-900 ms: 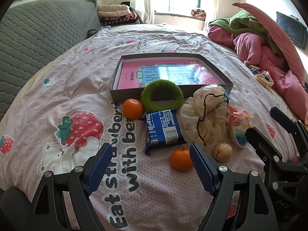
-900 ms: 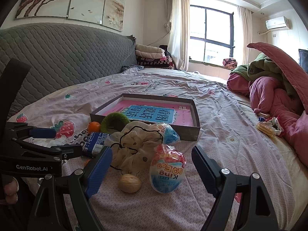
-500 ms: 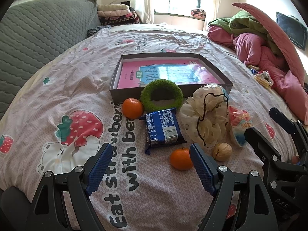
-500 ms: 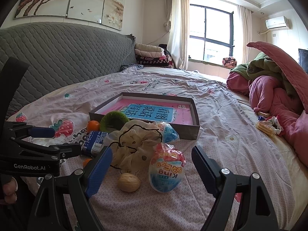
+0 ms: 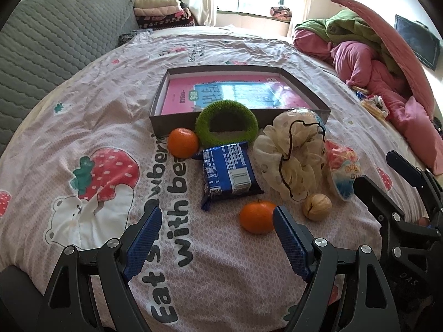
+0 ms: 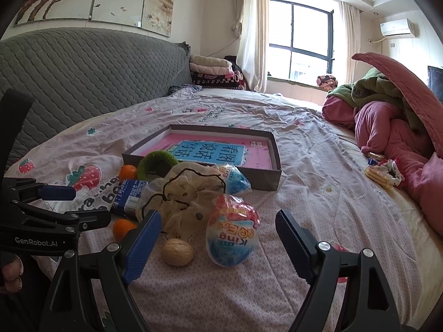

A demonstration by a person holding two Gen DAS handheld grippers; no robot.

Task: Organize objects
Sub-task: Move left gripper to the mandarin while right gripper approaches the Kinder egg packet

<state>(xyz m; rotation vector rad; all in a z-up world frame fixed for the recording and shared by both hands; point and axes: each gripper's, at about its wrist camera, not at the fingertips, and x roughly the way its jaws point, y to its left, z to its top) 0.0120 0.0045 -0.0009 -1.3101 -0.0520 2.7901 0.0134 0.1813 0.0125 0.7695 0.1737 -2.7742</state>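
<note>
— So, where are your hands right now?

— Both hover over the bed [image 5: 105, 105], above the pink strawberry-print cover. My left fingers [image 5: 214, 238] stand wide with nothing between them; the blue pad on the right side sits just beside the near tangerine [image 5: 256, 215], not touching as far as I can tell. My right fingers [image 6: 218, 242] are just as wide and empty, with the King Egg packet [image 6: 234, 235] and the walnut [image 6: 177, 251] lying on the cover in the gap ahead of them.

— And the things to sort?

— Clustered in front of the shallow grey box [image 5: 304, 83], which holds a pink and blue picture book [image 5: 221, 94]. From the left camera, the green fuzzy ring [image 5: 225, 121] leans against the box's near wall at twelve o'clock. The far tangerine [image 5: 182, 142] sits at the ring's eight o'clock, touching it. The blue snack packet [image 5: 225, 170] lies flat below the ring. The cream mesh bath pouf [image 5: 290, 155] with its black cord is at two o'clock, and the walnut rests at its five o'clock edge.

— Anything else nearby?

— A second blue-and-white wrapped packet [image 6: 234, 178] is tucked behind the pouf, against the box. Crumpled pink and green bedding [image 6: 387, 121] is heaped at three o'clock, well apart.
</note>
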